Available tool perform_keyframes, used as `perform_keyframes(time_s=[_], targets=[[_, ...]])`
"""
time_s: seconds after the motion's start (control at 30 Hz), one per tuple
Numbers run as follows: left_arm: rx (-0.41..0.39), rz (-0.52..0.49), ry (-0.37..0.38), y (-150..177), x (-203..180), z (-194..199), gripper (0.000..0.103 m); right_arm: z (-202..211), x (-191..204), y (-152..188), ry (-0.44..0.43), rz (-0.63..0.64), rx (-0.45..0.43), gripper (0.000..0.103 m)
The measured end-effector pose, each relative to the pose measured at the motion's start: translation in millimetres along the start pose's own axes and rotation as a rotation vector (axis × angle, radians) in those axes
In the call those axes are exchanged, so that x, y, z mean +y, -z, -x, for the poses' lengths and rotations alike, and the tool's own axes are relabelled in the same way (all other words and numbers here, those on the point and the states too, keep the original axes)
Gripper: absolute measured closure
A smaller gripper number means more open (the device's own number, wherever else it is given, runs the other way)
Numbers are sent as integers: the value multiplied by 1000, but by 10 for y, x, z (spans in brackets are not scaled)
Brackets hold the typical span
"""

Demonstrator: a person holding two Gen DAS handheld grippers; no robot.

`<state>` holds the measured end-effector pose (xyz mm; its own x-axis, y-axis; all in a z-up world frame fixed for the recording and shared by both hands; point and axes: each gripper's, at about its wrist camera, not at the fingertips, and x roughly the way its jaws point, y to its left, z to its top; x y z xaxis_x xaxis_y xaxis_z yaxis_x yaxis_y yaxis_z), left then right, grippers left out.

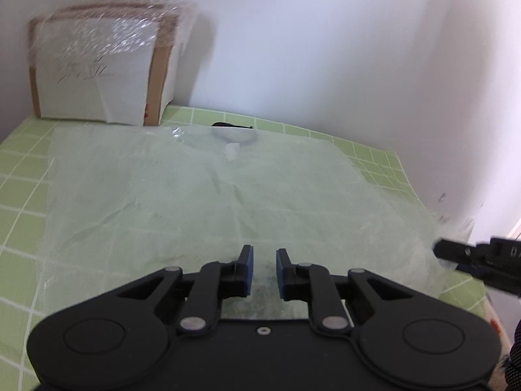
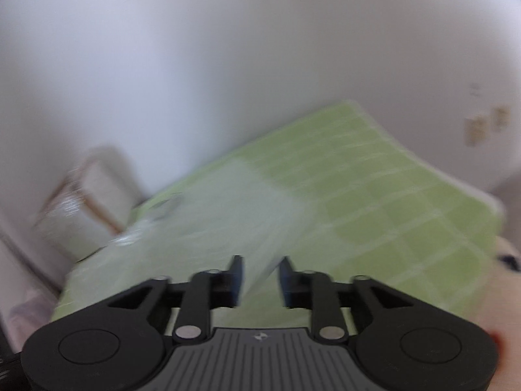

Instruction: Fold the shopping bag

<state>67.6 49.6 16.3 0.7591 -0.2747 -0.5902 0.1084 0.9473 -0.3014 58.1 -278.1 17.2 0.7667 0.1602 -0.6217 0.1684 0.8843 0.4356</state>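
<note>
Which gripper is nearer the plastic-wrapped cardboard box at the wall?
Left. The left gripper is over the bag's near edge facing the box; the right gripper is off to the bag's right side, farther away.

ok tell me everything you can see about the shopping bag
The shopping bag is thin, translucent whitish plastic, lying spread out nearly flat and unfolded on the green checked mat. It is creased and wrinkled, with a dark handle loop at its far edge and a small white tag beside it. The left gripper hovers over its near edge, jaws open, holding nothing.
</note>
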Motion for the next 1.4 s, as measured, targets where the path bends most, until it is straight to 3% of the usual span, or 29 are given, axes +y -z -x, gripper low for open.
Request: perform_keyframes(time_s=[0.13,0.47,0.53,0.6,0.63,0.83,0.97,1.1,1.27,1.4], targets=[[0,-14,-8,1,-40,-12,87,-11,-253,-23,89,-90,24,68],[1,-24,-13,16,-60,-21,87,-254,-230,-107,36,-67,35,68],[0,-25,-14,20,-62,-19,87,-269,-222,-95,22,-63,43,79],[0,-23,-14,21,-62,-17,87,-267,-226,-80,17,-66,42,99],[1,-19,-14,18,-61,-14,87,-258,-231,-73,8,-65,33,103],[39,-40,-3,-95,-167,-102,86,3,-100,-169,-70,45,-120,103],[33,-107,29,-211,-339,-248,86,203,-4,-320,-137,110,-193,103],[57,-76,60,-195,-375,-408,86,327,39,-451,-267,78,-215,103],[34,-53,78,-128,-345,-383,86,302,158,-477,-504,22,-153,103],[32,16,104,-138,-239,-402,89,221,355,-368,-609,68,-92,103]])
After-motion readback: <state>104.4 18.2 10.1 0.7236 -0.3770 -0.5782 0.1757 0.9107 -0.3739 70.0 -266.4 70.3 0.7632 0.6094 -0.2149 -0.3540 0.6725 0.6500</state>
